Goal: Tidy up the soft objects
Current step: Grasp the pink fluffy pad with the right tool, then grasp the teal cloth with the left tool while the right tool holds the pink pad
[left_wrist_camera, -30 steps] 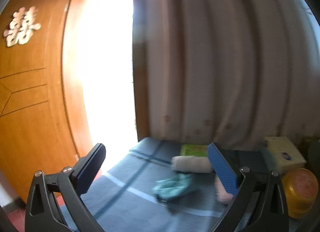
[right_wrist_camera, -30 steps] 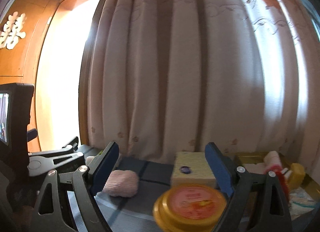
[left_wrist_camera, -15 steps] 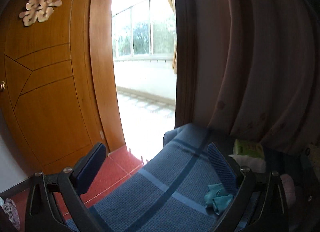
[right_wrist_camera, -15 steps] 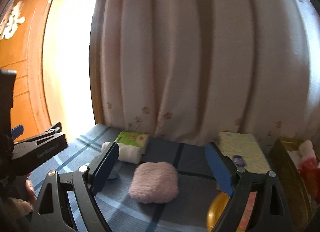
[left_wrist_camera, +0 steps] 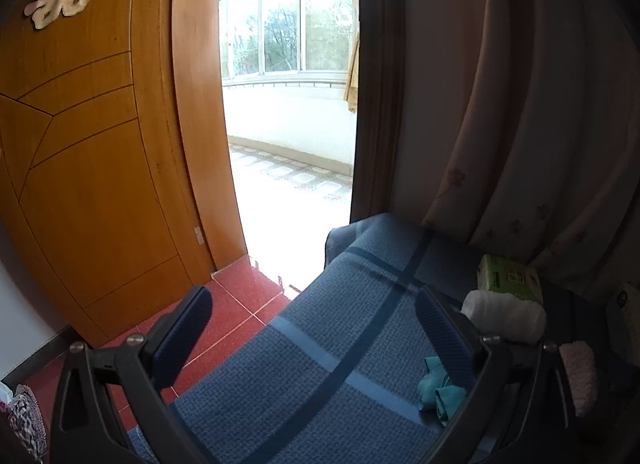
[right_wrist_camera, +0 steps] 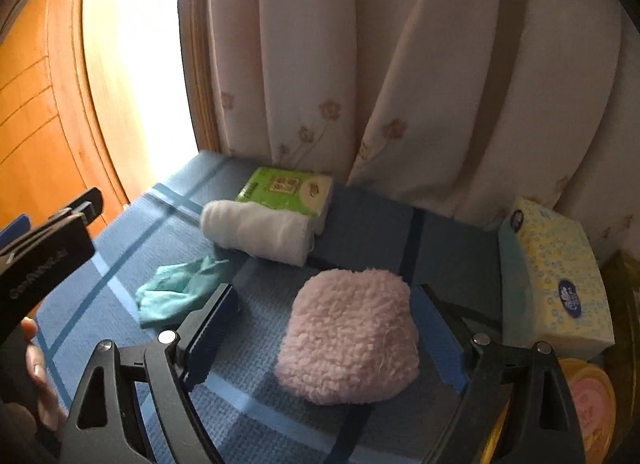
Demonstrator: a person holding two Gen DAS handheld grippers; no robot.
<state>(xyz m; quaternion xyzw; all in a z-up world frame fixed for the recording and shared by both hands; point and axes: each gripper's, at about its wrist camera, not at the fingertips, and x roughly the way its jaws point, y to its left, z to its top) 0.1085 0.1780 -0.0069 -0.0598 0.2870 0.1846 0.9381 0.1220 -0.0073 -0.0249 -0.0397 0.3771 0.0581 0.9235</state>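
L tool [left_wrist_camera: 308, 328]: jaws spread wide, nothing between them. It hangs over the bare L part of the blue-checked worktop [left_wrist_camera: 328, 348], aimed toward the wood door [left_wrist_camera: 92, 168] and the bright balcony opening. Judging by that, it's parked out of the way while the R side works. The worktop's L edge and far corner drop straight to the red tile floor [left_wrist_camera: 240, 300], so anything nudged that way could slide off.

Mid-worktop, the soft stuff sits in a loose cluster: teal cloth [right_wrist_camera: 180, 288] crumpled flat, its near end just beside the R tool's L finger; white towel roll [right_wrist_camera: 256, 234] lying on its side, touching the green tissue pack [right_wrist_camera: 286, 190] behind it, which sits near the curtain [right_wrist_camera: 400, 64].

R tool [right_wrist_camera: 342, 330]: also wide open, gripping nothing, fingers straddling the pink fluffy pad [right_wrist_camera: 352, 336] w/ a gap each side. Looks lined up for a pinch on it; the pile should compress easily.

R side is tight: yellow tissue box [right_wrist_camera: 556, 280] just beside the R finger, an orange-lidded jar [right_wrist_camera: 588, 400] below it. Free room for lifting is up and toward the L, probably.
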